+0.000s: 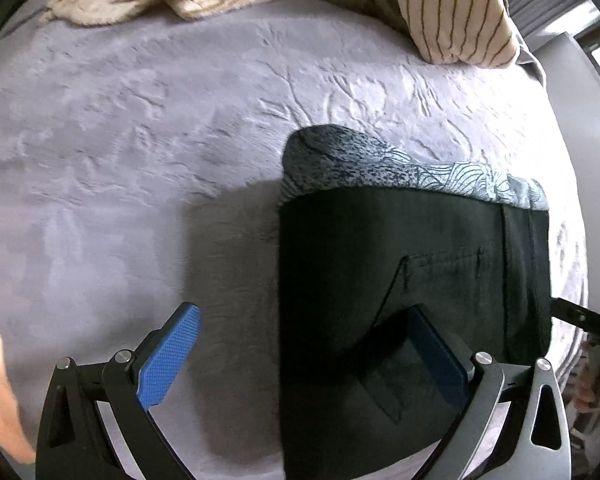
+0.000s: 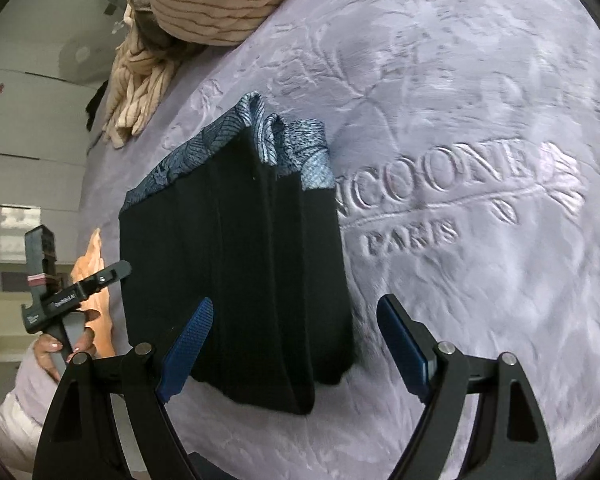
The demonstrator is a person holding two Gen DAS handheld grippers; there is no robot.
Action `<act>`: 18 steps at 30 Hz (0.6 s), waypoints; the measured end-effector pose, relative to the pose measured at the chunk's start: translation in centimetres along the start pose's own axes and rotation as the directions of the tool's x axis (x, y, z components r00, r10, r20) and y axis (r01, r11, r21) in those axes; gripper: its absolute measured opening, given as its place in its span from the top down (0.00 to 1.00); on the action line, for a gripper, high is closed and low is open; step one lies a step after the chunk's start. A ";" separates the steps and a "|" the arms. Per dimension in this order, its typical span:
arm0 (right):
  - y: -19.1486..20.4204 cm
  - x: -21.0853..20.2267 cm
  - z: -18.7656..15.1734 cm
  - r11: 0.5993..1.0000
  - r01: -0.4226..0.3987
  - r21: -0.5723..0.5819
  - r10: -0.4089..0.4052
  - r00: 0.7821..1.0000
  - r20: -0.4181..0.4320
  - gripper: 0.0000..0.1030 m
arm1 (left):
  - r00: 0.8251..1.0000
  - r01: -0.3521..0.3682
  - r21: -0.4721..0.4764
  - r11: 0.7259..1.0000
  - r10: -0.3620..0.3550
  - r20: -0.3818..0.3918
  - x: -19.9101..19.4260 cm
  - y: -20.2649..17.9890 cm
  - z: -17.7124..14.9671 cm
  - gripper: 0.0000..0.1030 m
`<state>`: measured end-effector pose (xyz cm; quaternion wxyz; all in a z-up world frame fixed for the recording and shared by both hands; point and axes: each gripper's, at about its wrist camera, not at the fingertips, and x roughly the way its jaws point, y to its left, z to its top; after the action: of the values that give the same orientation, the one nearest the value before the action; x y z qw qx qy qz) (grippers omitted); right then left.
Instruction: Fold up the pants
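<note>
lilac embossed blanket (image 2: 460, 128) covers the bed, striped throw (image 2: 204, 4) bunched at the far end. pants (image 2: 236, 264) lie mid-bed, already a compact black rectangle with blue patterned lining showing along the far edge (looks about 3 layers thick). soft, light, floppy, probably not slippery on plush; best grabbed at near folded corners. left gripper (image 1: 308, 356) spread, 1 finger over the pants. right gripper (image 2: 296, 348) spread, holding nothing.
</note>
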<state>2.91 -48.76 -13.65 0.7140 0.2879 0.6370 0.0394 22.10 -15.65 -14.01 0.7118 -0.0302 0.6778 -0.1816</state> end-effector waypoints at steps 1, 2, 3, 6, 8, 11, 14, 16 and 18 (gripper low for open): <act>0.0 0.4 0.3 1.000 -0.006 -0.004 0.006 1.000 -0.008 0.16 | 1.000 0.030 0.003 1.000 -0.030 0.001 0.1 -0.2 0.0 0.00; 0.0 0.7 0.5 1.000 -0.013 -0.008 0.013 1.000 -0.014 0.16 | 0.999 0.051 0.009 0.999 -0.051 0.006 0.2 -0.5 0.1 0.00; 0.0 0.9 0.7 1.000 -0.016 -0.013 0.015 1.000 -0.014 0.16 | 0.998 0.061 0.016 0.998 -0.061 0.010 0.2 -0.7 0.2 0.00; -0.1 1.6 1.5 0.998 -0.057 -0.027 0.057 0.998 -0.020 0.16 | 0.996 0.089 0.037 0.995 -0.089 0.012 1.4 -1.6 0.7 0.00; -0.2 2.2 1.9 0.996 -0.087 -0.035 0.086 0.996 -0.034 0.16 | 0.993 0.114 0.044 0.992 -0.115 0.001 2.2 -2.1 1.1 0.00; -0.2 3.6 2.5 0.989 -0.141 -0.052 0.138 0.988 -0.068 0.16 | 0.988 0.157 0.054 0.986 -0.157 -0.011 3.3 -2.5 1.3 0.00; -0.3 5.2 2.9 0.982 -0.177 -0.063 0.170 0.980 -0.104 0.16 | 0.980 0.200 0.052 0.978 -0.200 -0.020 4.4 -2.8 1.3 0.00; -0.6 5.9 3.1 0.979 -0.197 -0.050 0.191 0.976 -0.103 0.17 | 0.977 0.212 0.037 0.976 -0.212 -0.023 4.8 -2.7 1.2 0.00; -1.2 6.4 3.4 0.975 -0.221 -0.005 0.220 0.971 -0.089 0.23 | 0.973 0.229 0.011 0.973 -0.229 -0.019 5.1 -2.5 1.1 0.02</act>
<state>6.86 -48.23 -19.80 0.6786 0.3495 0.6315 0.1360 22.73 -19.79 -18.09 0.6804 -0.1020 0.6748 -0.2671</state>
